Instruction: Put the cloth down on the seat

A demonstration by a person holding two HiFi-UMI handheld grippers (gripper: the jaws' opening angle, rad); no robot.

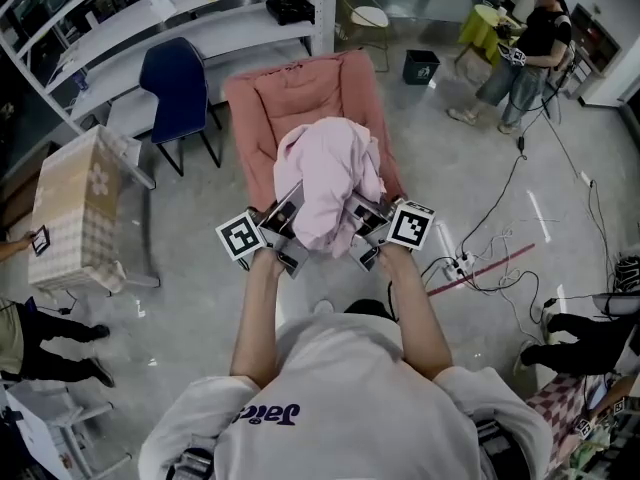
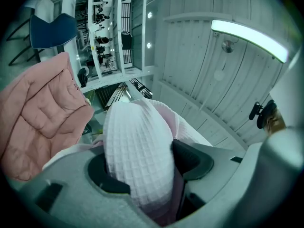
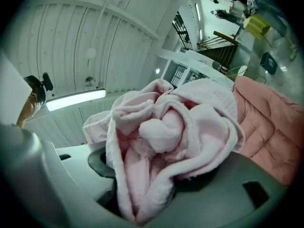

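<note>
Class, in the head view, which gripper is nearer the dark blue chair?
Left. The left gripper grips the pink cloth on the side toward the blue chair; the right gripper grips its other side, farther off.

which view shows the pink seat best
The head view: the pink seat shows nearly whole, the cloth hiding its front. The left gripper view catches only its quilted cushion, the right gripper view just an edge.

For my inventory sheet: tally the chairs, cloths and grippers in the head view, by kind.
Chairs: 3 (salmon-pink padded chair, dark blue chair, wire-frame chair with round white seat)
Cloths: 1 (pale pink waffle-weave cloth, gripped by both grippers)
Grippers: 2 (left gripper, right gripper)
Total: 6
</note>
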